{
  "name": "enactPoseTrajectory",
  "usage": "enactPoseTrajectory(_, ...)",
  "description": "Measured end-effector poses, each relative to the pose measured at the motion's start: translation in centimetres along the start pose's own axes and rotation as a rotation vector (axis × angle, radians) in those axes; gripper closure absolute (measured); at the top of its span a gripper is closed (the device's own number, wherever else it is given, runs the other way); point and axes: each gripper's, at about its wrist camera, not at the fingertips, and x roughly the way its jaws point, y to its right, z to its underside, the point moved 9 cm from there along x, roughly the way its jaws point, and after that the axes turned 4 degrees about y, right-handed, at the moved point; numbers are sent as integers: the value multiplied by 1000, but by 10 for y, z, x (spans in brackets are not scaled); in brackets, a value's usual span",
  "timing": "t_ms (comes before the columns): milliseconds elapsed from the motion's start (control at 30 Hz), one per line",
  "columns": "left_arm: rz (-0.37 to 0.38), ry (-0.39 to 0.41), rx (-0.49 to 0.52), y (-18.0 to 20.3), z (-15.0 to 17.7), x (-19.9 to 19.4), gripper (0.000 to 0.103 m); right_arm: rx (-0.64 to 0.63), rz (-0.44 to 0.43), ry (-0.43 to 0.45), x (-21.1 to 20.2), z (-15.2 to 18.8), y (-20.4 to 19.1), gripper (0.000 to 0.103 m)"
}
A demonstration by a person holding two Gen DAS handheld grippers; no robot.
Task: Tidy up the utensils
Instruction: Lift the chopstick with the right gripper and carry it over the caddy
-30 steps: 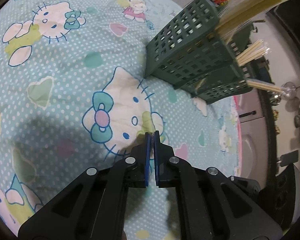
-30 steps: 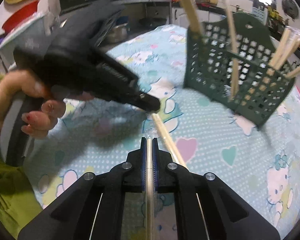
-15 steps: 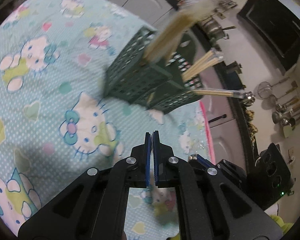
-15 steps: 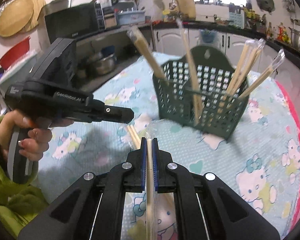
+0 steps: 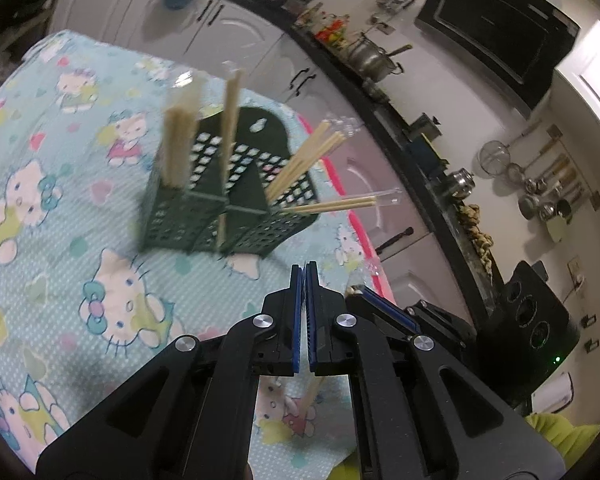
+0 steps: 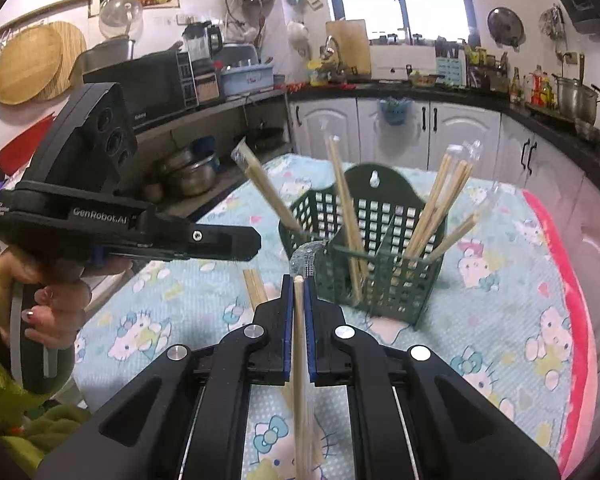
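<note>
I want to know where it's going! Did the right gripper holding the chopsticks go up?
Yes. The right gripper has risen: the green plastic utensil basket sat high in its view before and now sits lower, with kitchen cabinets visible.

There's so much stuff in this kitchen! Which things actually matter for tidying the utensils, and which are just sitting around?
Part of the job:
right gripper
wrapped chopsticks it holds
green basket
loose chopsticks on the tablecloth

Just lying about:
microwave
steel pot
cutting board
</note>
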Motion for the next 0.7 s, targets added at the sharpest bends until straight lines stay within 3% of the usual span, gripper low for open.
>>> enactPoseTrajectory(700, 44, 50, 126, 54, -31, -4, 103, -11, 47, 136, -25, -49, 9, 97)
